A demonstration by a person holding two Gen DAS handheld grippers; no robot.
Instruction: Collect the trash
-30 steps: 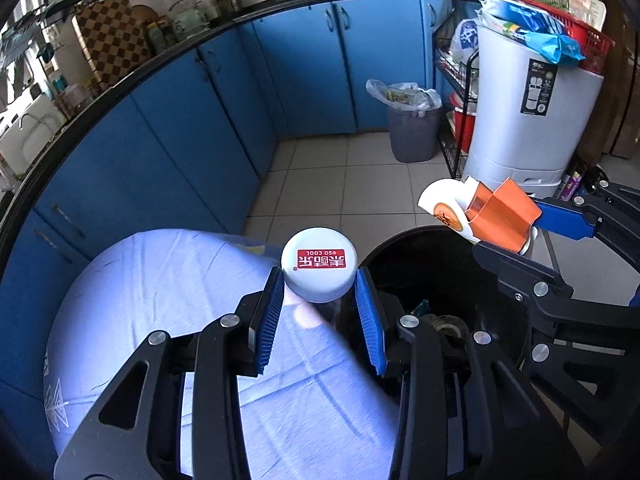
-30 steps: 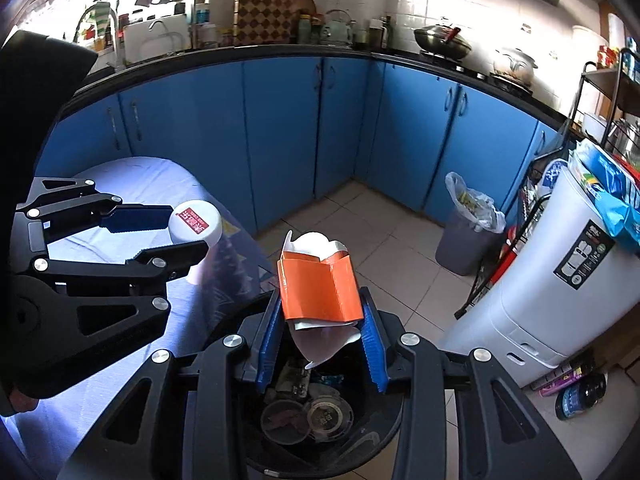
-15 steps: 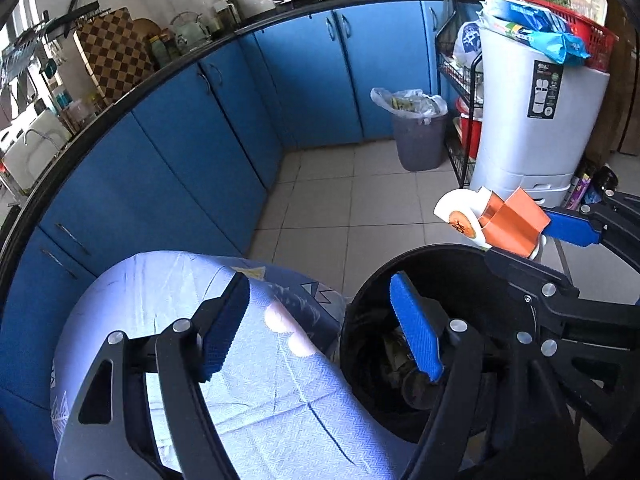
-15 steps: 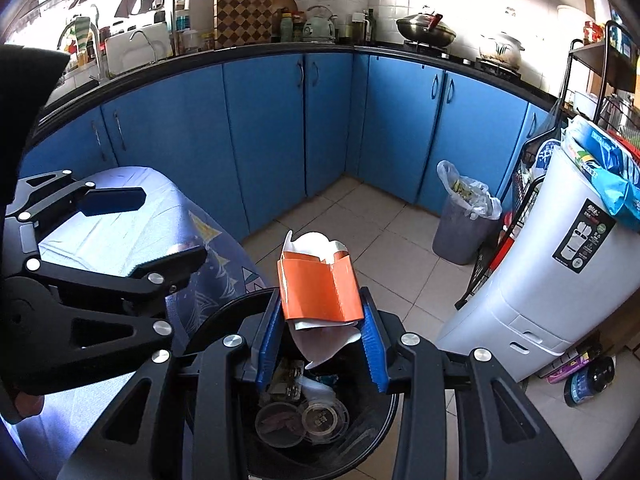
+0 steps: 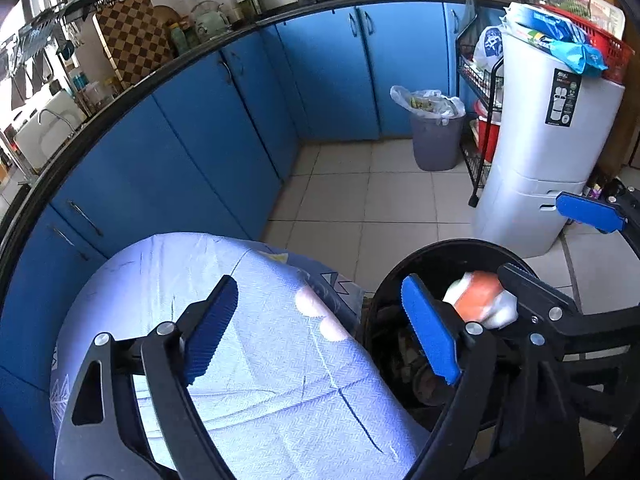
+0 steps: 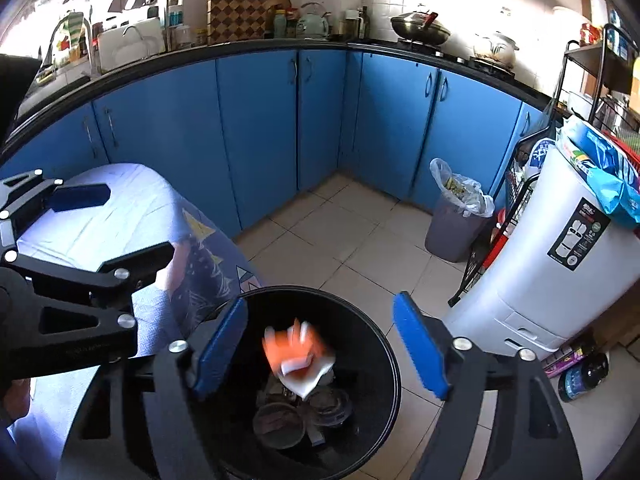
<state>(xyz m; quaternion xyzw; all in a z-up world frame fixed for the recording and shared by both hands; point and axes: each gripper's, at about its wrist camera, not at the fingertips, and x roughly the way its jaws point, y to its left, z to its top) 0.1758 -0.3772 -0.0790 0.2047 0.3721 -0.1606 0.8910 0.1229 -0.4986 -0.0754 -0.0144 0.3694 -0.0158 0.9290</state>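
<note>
Beside blue cabinets (image 6: 260, 128), apparently a cloth-covered table (image 5: 240, 320) meets tiled floor (image 5: 380, 200).

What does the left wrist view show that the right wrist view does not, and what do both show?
Only the left wrist view shows the left gripper from behind, open above the tablecloth. Only the right wrist view shows the black bin's bottom, with trash in it, and the bottle on the floor. Both show the blurred orange carton over the bin and the open right gripper.

Two claws (image 6: 320, 344), one black bin (image 6: 384, 344), one orange carton (image 6: 296, 346), one lined grey bin (image 6: 456, 232), one table (image 5: 240, 320)
</note>
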